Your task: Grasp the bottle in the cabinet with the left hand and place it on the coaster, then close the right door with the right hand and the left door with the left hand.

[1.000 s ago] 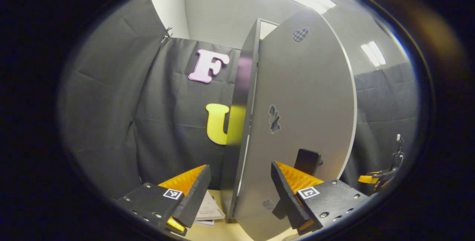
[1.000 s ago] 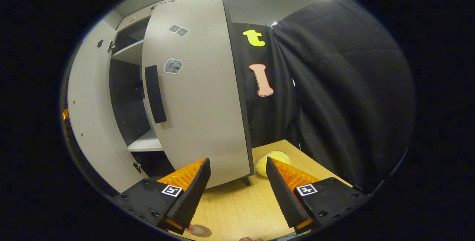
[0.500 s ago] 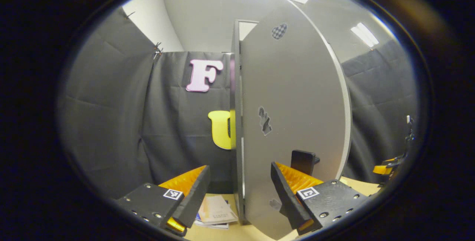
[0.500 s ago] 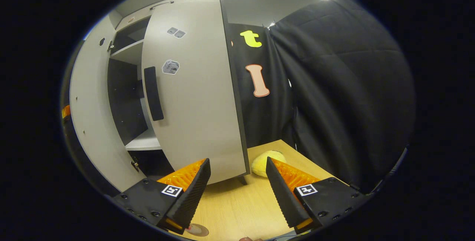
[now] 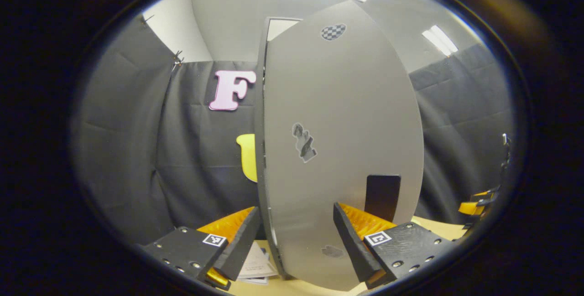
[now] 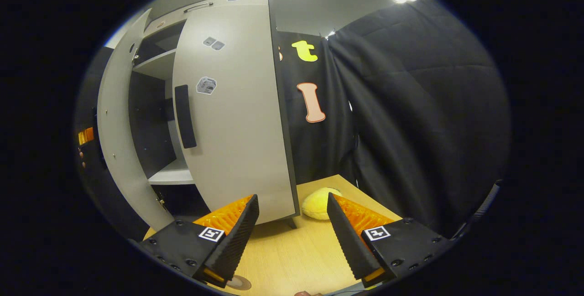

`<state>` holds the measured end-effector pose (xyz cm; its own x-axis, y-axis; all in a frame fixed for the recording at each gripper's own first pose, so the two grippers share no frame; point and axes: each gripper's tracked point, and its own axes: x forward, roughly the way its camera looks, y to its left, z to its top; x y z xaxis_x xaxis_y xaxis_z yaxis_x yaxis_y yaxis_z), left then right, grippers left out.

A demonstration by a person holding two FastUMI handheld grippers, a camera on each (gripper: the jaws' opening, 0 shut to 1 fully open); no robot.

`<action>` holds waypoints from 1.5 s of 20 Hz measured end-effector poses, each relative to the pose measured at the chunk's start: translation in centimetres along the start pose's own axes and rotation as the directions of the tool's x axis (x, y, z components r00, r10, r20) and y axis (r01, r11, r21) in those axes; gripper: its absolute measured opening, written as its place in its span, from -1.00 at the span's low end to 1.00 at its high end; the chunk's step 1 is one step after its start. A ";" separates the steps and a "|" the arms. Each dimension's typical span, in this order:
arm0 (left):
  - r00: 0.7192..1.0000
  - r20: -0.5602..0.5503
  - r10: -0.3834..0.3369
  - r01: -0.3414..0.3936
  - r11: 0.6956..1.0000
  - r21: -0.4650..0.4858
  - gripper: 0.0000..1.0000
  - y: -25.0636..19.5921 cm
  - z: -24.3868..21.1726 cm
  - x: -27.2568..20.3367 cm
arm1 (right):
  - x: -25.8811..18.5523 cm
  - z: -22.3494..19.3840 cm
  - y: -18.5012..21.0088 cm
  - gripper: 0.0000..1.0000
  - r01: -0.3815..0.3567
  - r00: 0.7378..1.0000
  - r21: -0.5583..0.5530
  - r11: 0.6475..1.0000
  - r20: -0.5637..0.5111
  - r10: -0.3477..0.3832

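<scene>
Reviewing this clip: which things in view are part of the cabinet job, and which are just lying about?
Part of the job:
left door, partly swung, with dark handle
right door, ajar
cabinet, shelves visible inside
left gripper, open
right gripper, open
round coaster-like disc at the table's near edge

Lying about:
yellow plush on the table
papers by the cabinet

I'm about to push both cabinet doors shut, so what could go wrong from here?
The left door stands between the open left gripper fingers; its edge may catch a finger. The paper booklet by the door's foot could jam under it. The yellow plush lies near the right door, which may clip it.
</scene>
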<state>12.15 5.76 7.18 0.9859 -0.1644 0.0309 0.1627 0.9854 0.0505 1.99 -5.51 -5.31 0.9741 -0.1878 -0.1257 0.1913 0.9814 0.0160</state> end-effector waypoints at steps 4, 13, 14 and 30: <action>0.998 0.000 -0.058 0.058 0.998 -0.024 0.99 -3.1 -0.6 2.3 | -0.6 0.1 -1.6 0.91 0.045 0.999 0.012 0.999 0.011 -0.045; 0.997 -0.048 0.054 -0.048 0.992 0.119 0.99 -3.0 -3.4 0.5 | -1.0 -0.4 -3.0 0.92 0.081 0.997 0.043 0.996 -0.004 -0.081; 0.997 -0.060 0.057 -0.051 0.993 0.102 0.99 -3.0 -4.3 -0.2 | -0.9 -0.5 -2.6 0.92 0.066 0.998 0.044 0.997 -0.011 -0.066; 0.966 -0.015 0.259 -0.258 0.965 0.035 0.88 -2.2 -6.2 -9.7 | 0.0 5.4 5.2 0.91 -0.149 0.986 -0.030 0.988 0.075 0.151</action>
<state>2.53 5.50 0.54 0.9949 0.0968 0.0285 -0.0987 0.9922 0.0760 3.60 -0.63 0.11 0.9981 -0.0402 -0.0466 0.0405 0.9992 0.0049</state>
